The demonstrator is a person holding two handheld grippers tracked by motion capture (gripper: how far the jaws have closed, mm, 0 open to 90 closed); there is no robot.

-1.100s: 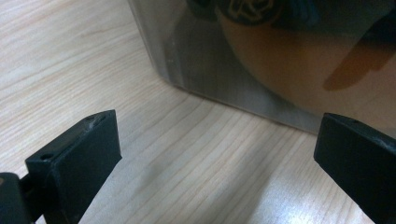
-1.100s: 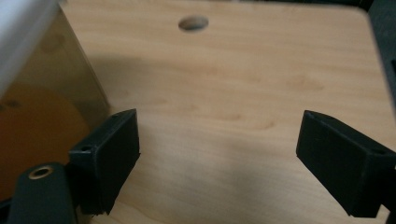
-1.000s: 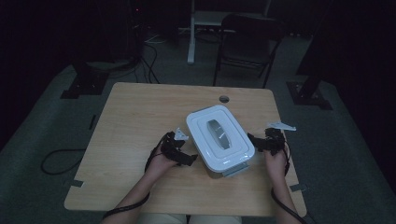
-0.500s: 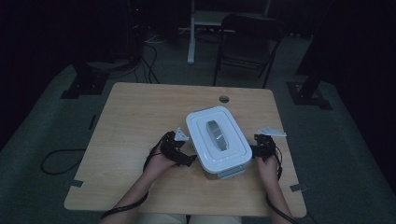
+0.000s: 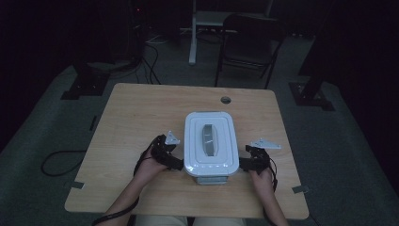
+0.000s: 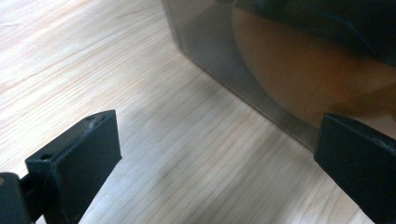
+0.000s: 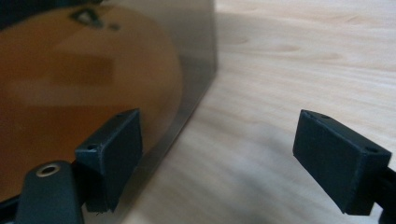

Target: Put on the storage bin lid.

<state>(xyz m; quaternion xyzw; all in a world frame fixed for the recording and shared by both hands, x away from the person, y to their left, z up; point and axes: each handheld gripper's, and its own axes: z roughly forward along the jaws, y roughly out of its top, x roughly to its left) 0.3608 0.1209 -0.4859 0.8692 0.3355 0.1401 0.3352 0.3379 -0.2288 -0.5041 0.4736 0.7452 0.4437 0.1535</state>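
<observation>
A rectangular container with a white lid and a grey handle stands on the wooden table, near its front edge. My left gripper sits against the container's left near corner, its jaws wide open. My right gripper sits at the right near corner, open as well. In the left gripper view the left gripper faces the container's translucent wall, with something orange-brown inside. In the right gripper view the right gripper has one jaw against the container's wall and the other over bare table.
A round cable hole lies in the table behind the container. A dark chair and a white stand are beyond the far edge. Tape tabs mark the table's front corners. A cable loops on the floor at left.
The container has turned from a slant to sit square to the table. My right gripper has come inward and nearer, up to its right near corner. The left gripper has barely shifted.
</observation>
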